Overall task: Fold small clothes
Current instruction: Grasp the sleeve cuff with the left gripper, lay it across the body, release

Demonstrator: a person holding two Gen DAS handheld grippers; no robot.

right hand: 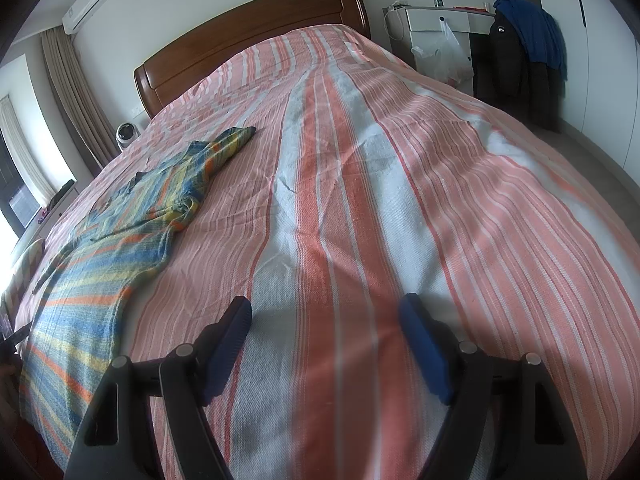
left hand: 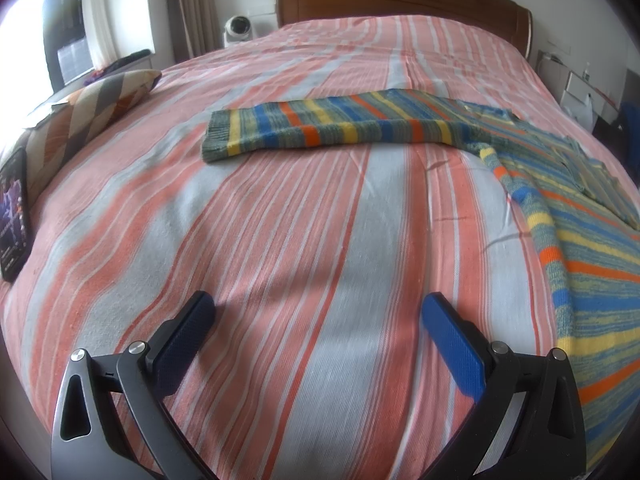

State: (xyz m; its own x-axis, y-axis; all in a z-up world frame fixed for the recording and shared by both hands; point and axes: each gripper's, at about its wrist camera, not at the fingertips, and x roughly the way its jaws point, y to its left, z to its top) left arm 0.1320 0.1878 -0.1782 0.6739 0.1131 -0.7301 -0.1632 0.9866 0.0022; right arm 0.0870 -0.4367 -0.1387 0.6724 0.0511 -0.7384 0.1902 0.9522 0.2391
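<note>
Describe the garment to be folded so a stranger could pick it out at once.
Start at the wide bed with the pink and white striped cover. On it lies a knitted sweater, one sleeve stretched flat across the cover. Its blue, yellow, orange and grey-green bands set it apart from the diamond-patterned cushion at the bed's edge.

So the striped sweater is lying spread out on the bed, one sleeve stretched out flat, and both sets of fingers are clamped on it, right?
Not quite. The striped sweater does lie spread on the bed with one sleeve stretched flat, but neither set of fingers is clamped on it. The left wrist view shows the left gripper open over bare bedspread, and the right wrist view shows the right gripper open too.
</note>
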